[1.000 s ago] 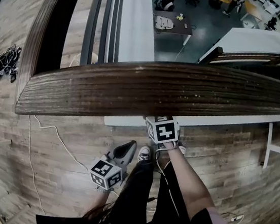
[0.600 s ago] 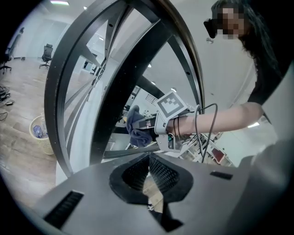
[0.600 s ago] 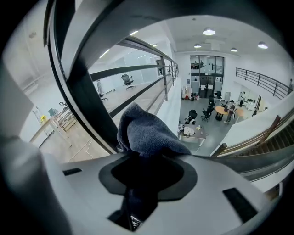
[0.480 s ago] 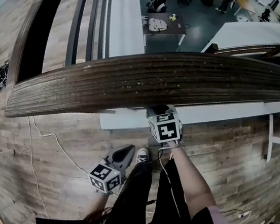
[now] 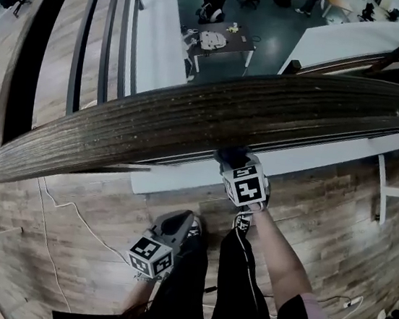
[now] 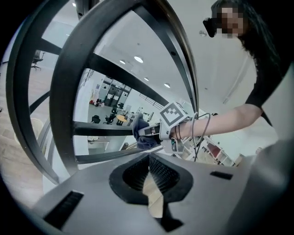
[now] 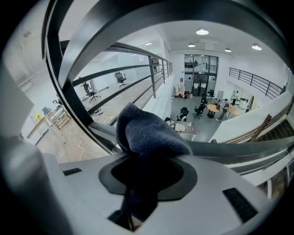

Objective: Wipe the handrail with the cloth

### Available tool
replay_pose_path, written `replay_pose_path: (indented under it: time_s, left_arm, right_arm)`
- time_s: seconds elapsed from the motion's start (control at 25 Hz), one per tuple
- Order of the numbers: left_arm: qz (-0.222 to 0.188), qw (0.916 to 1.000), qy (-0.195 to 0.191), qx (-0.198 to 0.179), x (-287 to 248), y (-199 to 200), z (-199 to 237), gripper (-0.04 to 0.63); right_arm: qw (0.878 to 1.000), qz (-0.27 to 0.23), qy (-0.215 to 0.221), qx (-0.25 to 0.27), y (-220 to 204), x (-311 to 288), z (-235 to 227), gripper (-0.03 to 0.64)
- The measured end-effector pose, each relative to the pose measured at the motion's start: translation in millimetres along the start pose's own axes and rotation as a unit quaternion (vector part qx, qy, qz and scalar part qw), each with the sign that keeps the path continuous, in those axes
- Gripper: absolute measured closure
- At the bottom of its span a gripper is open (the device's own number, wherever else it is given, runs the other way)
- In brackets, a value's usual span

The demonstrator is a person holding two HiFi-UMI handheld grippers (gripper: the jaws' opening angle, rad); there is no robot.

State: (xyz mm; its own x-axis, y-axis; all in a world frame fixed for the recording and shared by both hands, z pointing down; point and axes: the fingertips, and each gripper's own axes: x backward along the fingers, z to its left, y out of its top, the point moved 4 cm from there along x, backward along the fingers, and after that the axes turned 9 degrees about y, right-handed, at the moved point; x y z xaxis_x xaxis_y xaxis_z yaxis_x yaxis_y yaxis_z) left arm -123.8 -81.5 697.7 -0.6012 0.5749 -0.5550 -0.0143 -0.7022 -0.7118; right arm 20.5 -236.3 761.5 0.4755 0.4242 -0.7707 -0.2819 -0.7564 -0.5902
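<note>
The brown wooden handrail [image 5: 211,124] runs slantwise across the head view. Just under its near edge, my right gripper [image 5: 236,161] is shut on a dark blue-grey cloth [image 5: 231,155], and the cloth touches the rail's underside edge. In the right gripper view the cloth [image 7: 148,133] bulges out of the shut right gripper [image 7: 149,161] and hides its pads. My left gripper [image 5: 178,226] hangs lower, near the person's legs and away from the handrail. In its own view the left gripper [image 6: 149,159] is shut on nothing, looking at the right gripper [image 6: 161,129] and the cloth [image 6: 143,133].
Dark metal railing bars [image 6: 64,92] curve close in front of the left gripper. Beyond the handrail there is a drop to a lower floor with a desk [image 5: 216,42] and chairs. A white cable [image 5: 69,207] lies on the wooden floor [image 5: 338,210].
My right gripper has slid a little to the right along the handrail with the cloth. The head view has turned, so the rail looks more tilted. The left gripper has stayed low.
</note>
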Motion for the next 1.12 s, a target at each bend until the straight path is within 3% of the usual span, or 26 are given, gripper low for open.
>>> replay_pose_path:
  time_s: [0.12,0.24,0.36,0.48,0.76,1.0,1.12]
  left_arm:
    - [0.004,0.9999,-0.01,-0.007,-20.3,5.8,-26.5,0.595]
    - [0.005,0.9997,-0.022,-0.013,-42.6,11.0,-53.6,0.595]
    - [0.012,0.9992,-0.029,-0.023,-66.9,13.6,-74.5,0.595]
    - [0.019,0.9989,-0.035,-0.026,-89.2,16.0,-93.9,0.595]
    - [0.033,0.9966,-0.06,-0.045,-130.5,25.4,-139.0,0.595]
    - [0.032,0.9958,-0.065,-0.056,-149.2,39.7,-161.6,0.595]
    - [0.032,0.9962,-0.058,-0.057,-150.0,40.1,-162.0,0.595]
  right_arm:
    - [0.997,0.047,-0.046,-0.044,-40.0,18.7,-45.1,0.508]
    - [0.994,0.036,-0.055,-0.093,-78.8,45.2,-91.2,0.508]
    - [0.996,0.032,-0.061,-0.06,-91.8,69.1,-124.7,0.508]
    - [0.996,0.02,-0.068,-0.044,-90.6,88.8,-151.5,0.508]
    - [0.995,-0.077,-0.043,-0.053,-32.0,116.7,-174.7,0.508]
    - [0.99,-0.057,-0.096,-0.089,-36.9,124.0,-246.8,0.508]
    - [0.988,-0.066,-0.097,-0.099,-48.2,138.2,-279.5,0.508]
